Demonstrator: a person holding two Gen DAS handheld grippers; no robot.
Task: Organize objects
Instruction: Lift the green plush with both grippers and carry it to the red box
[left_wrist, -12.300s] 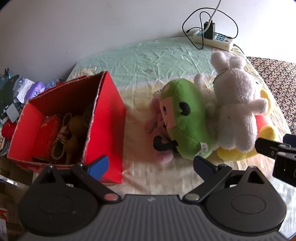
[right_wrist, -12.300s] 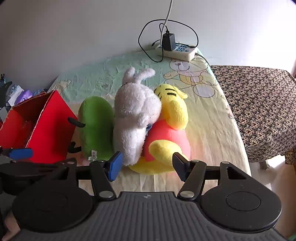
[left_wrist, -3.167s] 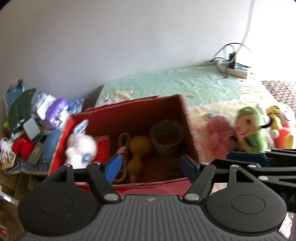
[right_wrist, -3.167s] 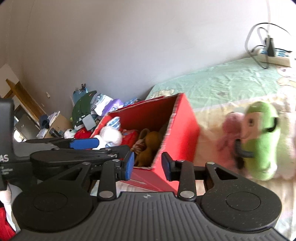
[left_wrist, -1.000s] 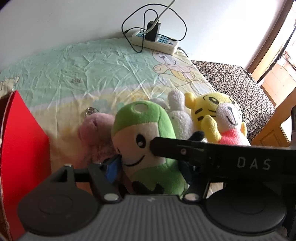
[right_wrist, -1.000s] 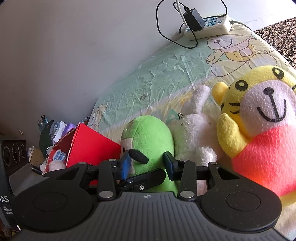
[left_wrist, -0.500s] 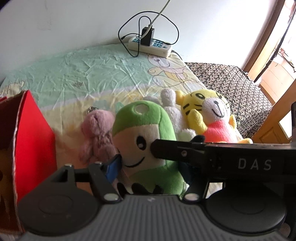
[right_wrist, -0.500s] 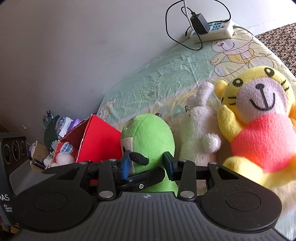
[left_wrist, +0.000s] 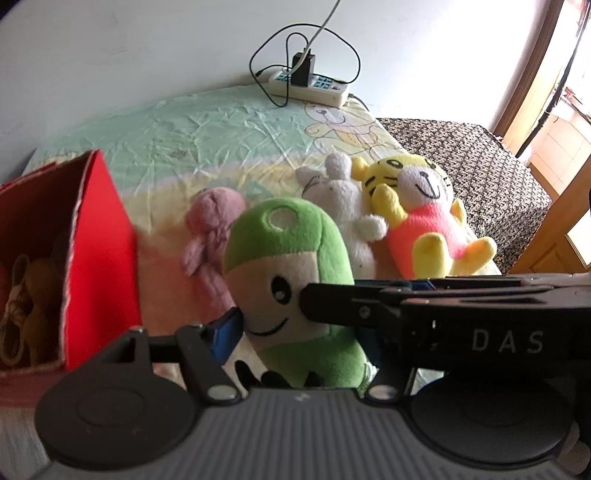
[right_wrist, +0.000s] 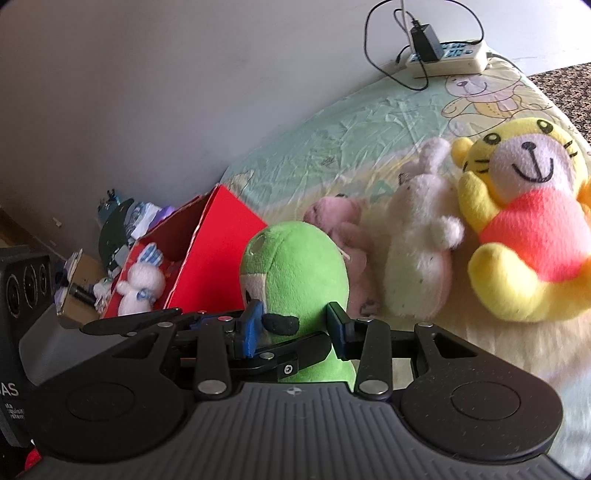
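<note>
Step in hand: both grippers are carrying the green doll (left_wrist: 291, 280) off the bed (left_wrist: 221, 129), judging by how it is sitting upright between the fingers with the other toys lying behind it.
Left gripper (left_wrist: 299, 332): its jaws are standing partly open and are pressing on the doll's lower body from both sides; the blue pad on one side is touching the plush, the other side is hidden behind the right gripper's arm.
Right gripper (right_wrist: 293, 325): its jaws are narrowly open and are closing on the doll's side, with the small black ear sitting between the pads.
Where the doll is: it is hanging near the red box (left_wrist: 99, 254), not yet over the opening; the box is standing to its left in both views.
What is waiting: the pink doll (left_wrist: 212, 225), the white rabbit (right_wrist: 421, 251) and the yellow tiger (right_wrist: 524, 221) are lying on the bed, untouched.
Box contents: a small white toy (right_wrist: 140, 284) and a brown toy (left_wrist: 40, 295) are already lying inside, so free room is looking limited.
Next move: the pair is probably needing to travel together toward the box, clear its near wall, then lower the doll and let go at the same time, lest one grip drag it sideways.
</note>
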